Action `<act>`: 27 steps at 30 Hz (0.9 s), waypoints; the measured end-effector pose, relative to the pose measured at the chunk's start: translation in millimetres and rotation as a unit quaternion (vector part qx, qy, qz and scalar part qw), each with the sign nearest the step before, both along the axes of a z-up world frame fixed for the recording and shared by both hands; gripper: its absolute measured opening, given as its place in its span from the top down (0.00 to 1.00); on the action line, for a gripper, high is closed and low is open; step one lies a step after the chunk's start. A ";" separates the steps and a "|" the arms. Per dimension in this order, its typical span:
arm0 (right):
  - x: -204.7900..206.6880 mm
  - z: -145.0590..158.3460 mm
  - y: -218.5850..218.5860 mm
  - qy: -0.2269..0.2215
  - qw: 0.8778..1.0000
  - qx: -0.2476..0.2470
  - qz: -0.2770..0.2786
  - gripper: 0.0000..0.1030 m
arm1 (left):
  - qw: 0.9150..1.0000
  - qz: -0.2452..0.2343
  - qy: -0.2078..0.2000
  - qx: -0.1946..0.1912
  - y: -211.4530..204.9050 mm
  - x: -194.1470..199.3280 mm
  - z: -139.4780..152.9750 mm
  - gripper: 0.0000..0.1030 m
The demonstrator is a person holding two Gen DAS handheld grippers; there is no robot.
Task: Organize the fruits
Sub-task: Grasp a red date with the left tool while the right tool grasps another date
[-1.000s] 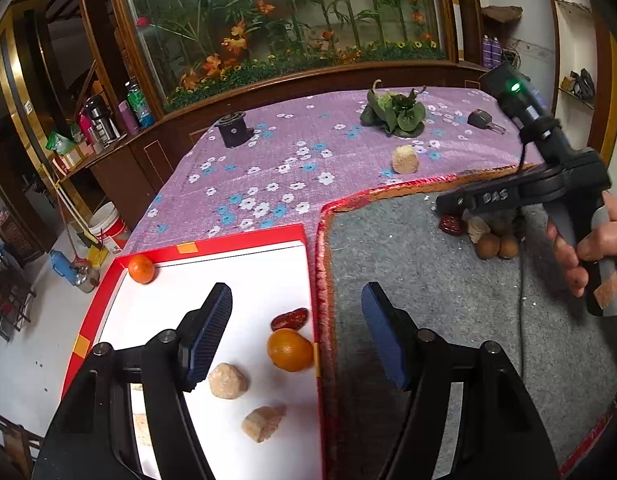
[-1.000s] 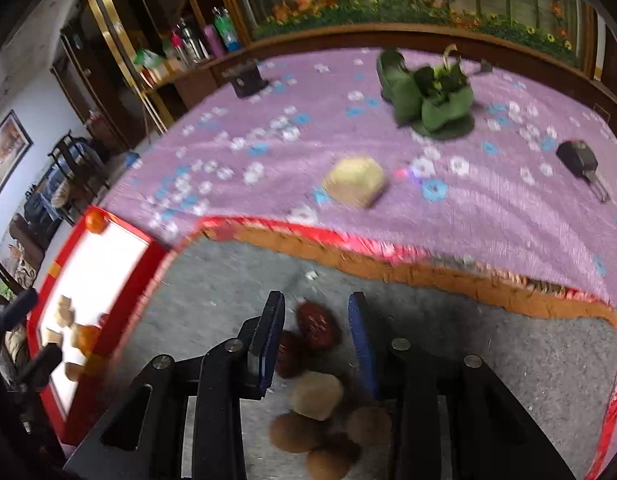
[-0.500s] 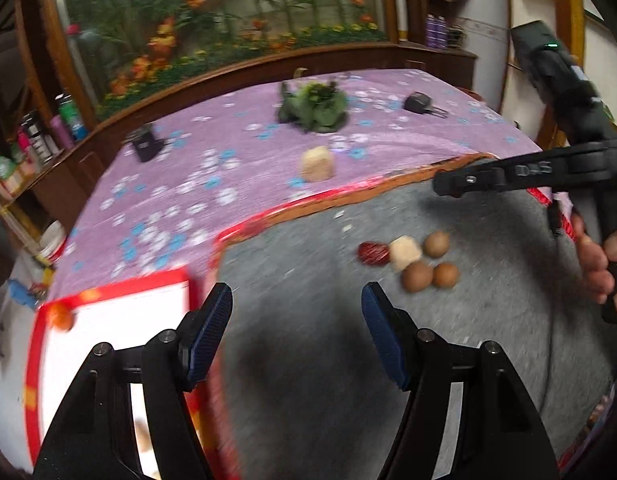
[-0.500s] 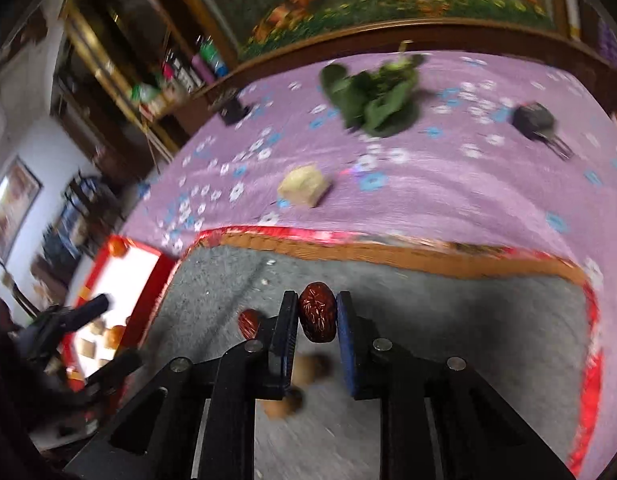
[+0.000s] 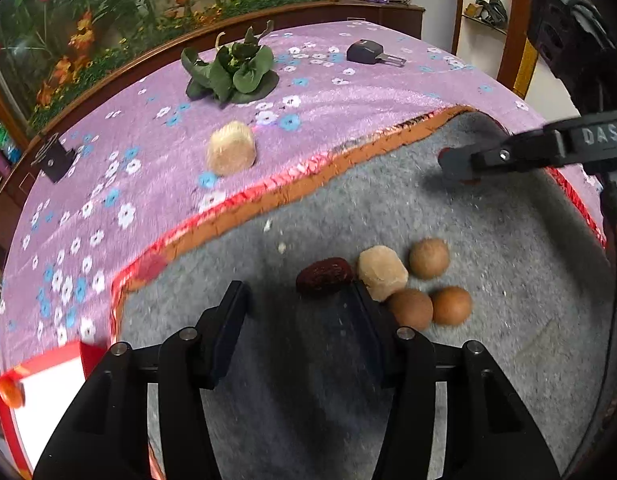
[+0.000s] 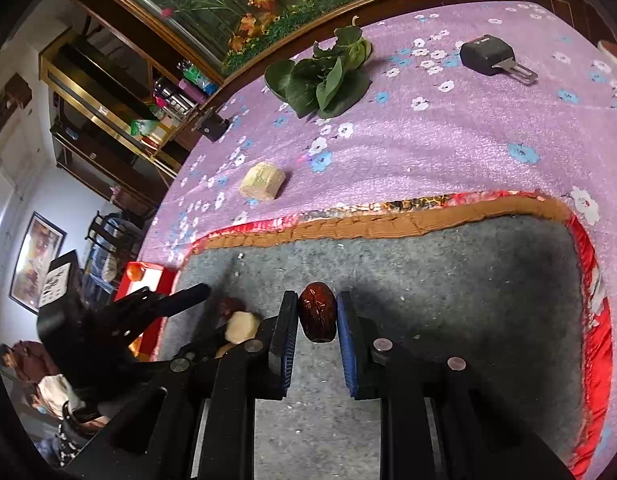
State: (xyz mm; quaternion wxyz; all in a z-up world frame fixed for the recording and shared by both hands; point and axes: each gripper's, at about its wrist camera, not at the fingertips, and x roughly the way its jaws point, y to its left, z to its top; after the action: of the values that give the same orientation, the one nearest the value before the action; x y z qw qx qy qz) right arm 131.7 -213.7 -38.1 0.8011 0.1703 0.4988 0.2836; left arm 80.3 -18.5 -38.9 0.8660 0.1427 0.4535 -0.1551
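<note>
My right gripper [image 6: 317, 316] is shut on a dark red date [image 6: 317, 317] and holds it above the grey mat [image 6: 448, 280]. It shows at the right of the left wrist view [image 5: 458, 166]. My left gripper [image 5: 300, 312] is open, low over the mat. Just ahead of it lie a second red date [image 5: 323, 275], a pale lump [image 5: 381, 272] and three brown round fruits [image 5: 428, 258]. The second date [image 6: 230, 307] and pale lump [image 6: 240, 326] also show in the right wrist view.
A white tray with a red rim [image 5: 48, 392] lies at lower left, an orange [image 5: 6, 392] at its corner. On the purple flowered cloth [image 5: 156, 152] sit a pale block [image 5: 230, 148], green leaves [image 5: 232, 72], a black key fob [image 5: 368, 53] and a black box [image 5: 52, 158].
My right gripper closed on a date and lifted it off the pile, moving right. My left gripper swung from the white tray over to the fruit pile on the grey mat.
</note>
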 end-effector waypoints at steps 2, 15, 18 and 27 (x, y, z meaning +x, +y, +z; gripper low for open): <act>-0.3 1.1 -1.4 -0.002 1.000 0.003 -0.002 0.80 | 1.000 0.001 -0.002 -0.002 -0.6 4.3 -0.5 0.51; 2.5 -1.9 -5.9 0.006 1.000 0.011 -0.013 0.80 | 0.997 -0.067 -0.023 -0.012 -1.3 9.2 -3.5 0.58; 3.3 -2.6 -6.4 0.007 1.000 0.014 -0.014 0.80 | 0.995 -0.088 -0.004 -0.043 0.1 12.2 -3.1 0.76; 2.5 -3.4 -4.2 0.004 1.000 0.016 -0.012 0.80 | 0.994 -0.097 0.009 -0.058 2.6 14.5 -2.7 0.78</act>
State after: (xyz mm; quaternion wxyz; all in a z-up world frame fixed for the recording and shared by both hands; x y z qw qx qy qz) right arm 134.2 -217.9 -41.4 0.7996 0.1900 0.4955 0.2811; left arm 94.8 -15.9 -41.6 0.8496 0.1348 0.4351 -0.2658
